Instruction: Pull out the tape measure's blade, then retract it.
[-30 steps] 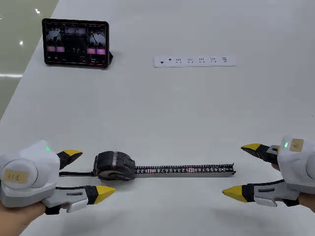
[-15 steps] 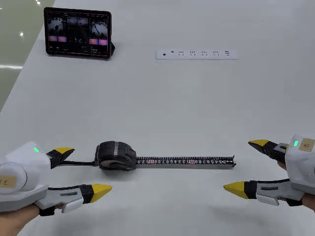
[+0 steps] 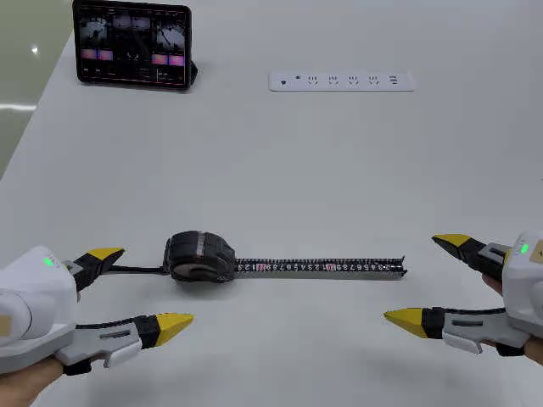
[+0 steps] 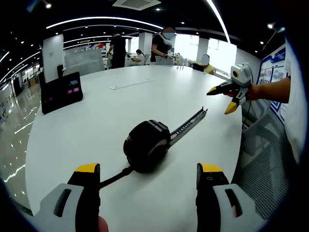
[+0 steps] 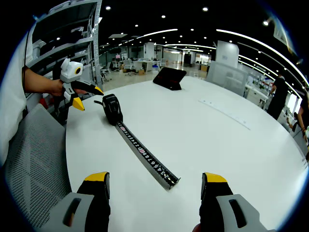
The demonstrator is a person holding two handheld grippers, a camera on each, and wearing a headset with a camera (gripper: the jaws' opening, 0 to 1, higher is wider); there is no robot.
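Wide white counter [image 3: 280, 170] in a bright open-plan hall, ceiling lights strung overhead, a tablet [image 3: 131, 44] propped at the far left and a power strip [image 3: 341, 81] lying flat at the far side. Down front, here's the action: the tape measure [image 3: 199, 257] lies on the counter between the two tools, its case nearer the left tool [image 3: 153, 287], its blade [image 3: 322, 268] drawn out flat toward the right tool [image 3: 413, 278].

Both tools are spread wide and neither is pinching a thing! The left one brackets the case from behind without touching it, most likely lined up to steady the body or reach its lock. The right one hovers just off the blade's hooked end [image 3: 402, 268], apart from it, jaws either side of its line. That looks like a pull already made and let go.

The blade sits out on its own, so the lock seems to be holding it; retraction looks like the step ahead.

As for the tape itself: a dark, rounded case with a paler band across its top, a thin black strap [image 3: 136, 270] trailing toward the left tool, and a dark blade with pale numerals and a few reddish marks, lying straight and unkinked.
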